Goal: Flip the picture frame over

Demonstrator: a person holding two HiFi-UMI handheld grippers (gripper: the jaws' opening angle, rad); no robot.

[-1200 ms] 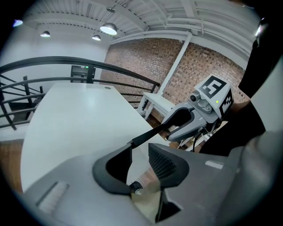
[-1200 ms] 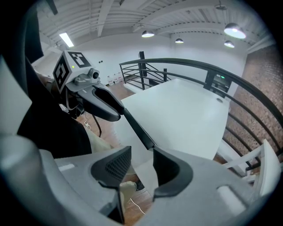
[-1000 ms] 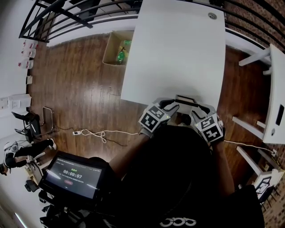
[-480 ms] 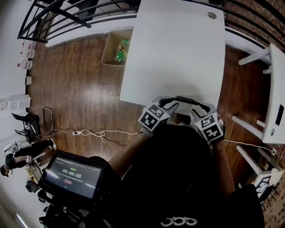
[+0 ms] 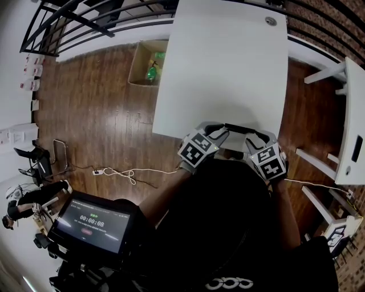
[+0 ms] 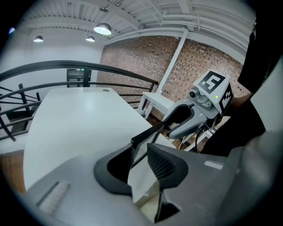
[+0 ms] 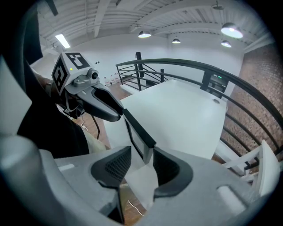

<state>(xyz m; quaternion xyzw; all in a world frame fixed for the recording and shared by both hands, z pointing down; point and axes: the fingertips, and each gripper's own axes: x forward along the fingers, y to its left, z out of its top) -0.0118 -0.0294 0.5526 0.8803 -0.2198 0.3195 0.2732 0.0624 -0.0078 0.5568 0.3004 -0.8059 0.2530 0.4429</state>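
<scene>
The picture frame (image 5: 236, 127), black-rimmed with a pale inner sheet, hangs on edge over the near edge of the white table (image 5: 228, 63). My left gripper (image 5: 220, 133) holds its left end and my right gripper (image 5: 254, 136) its right end. In the left gripper view the frame (image 6: 149, 132) runs out from between the pads of the left gripper (image 6: 139, 159) to the right gripper (image 6: 194, 115). In the right gripper view the frame (image 7: 138, 127) sits in the right gripper (image 7: 141, 165), with the left gripper (image 7: 95, 102) on its far end. Both are shut on it.
A cardboard box (image 5: 145, 61) with green items stands on the wood floor left of the table. A cable (image 5: 128, 171) lies on the floor. A tablet (image 5: 94, 222) with a timer is at lower left. A second white table (image 5: 355, 114) stands at right, and a dark railing (image 5: 85, 17) runs behind.
Both grippers and the frame have shifted slightly farther over the table edge. The frame now shows thinner, more edge-on, than a second ago.
</scene>
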